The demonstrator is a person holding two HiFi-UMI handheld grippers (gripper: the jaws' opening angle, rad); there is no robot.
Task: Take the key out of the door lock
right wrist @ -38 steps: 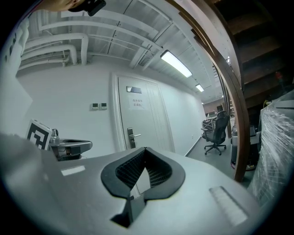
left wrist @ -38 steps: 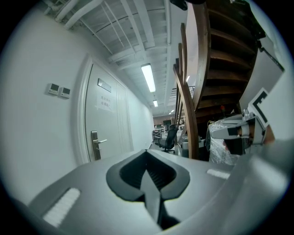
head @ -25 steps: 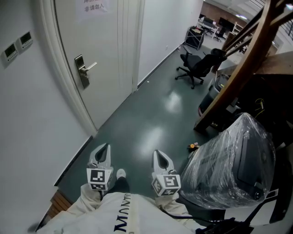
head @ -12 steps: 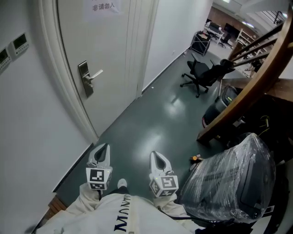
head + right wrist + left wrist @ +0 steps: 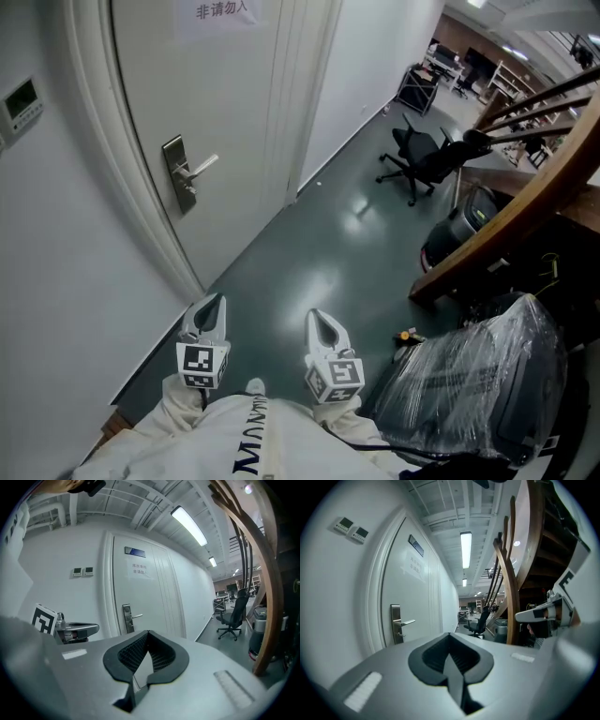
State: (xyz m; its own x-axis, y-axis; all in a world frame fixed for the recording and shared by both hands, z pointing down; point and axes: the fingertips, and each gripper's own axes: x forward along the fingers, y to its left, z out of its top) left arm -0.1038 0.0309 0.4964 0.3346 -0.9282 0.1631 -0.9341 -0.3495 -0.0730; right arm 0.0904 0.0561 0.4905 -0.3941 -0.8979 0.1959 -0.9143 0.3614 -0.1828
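Currently | 2 tools: left tool (image 5: 210, 311), right tool (image 5: 324, 327), both pressed together, empty | 1 door (image 5: 234, 112) | 1 door lock (image 5: 178, 175)

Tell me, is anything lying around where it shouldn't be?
A small orange thing lies loose on the green floor beside the plastic-wrapped bundle. An office chair stands alone mid-corridor.

There is one white door (image 5: 225, 112). It carries one metal lock plate (image 5: 176, 174), one lever handle (image 5: 204, 166) and one paper notice (image 5: 221, 9). One blue sign (image 5: 135, 551) sits above it.

Two wall control panels hang beside the frame: the upper panel (image 5: 344, 524) and the lower panel (image 5: 359, 535).

There are two grippers, the left gripper (image 5: 214, 307) and the right gripper (image 5: 321, 323), each with one marker cube.

The floor (image 5: 309, 253) holds one black office chair (image 5: 427, 159), one plastic-wrapped bulky object (image 5: 469, 380) and one small orange item (image 5: 404, 335).
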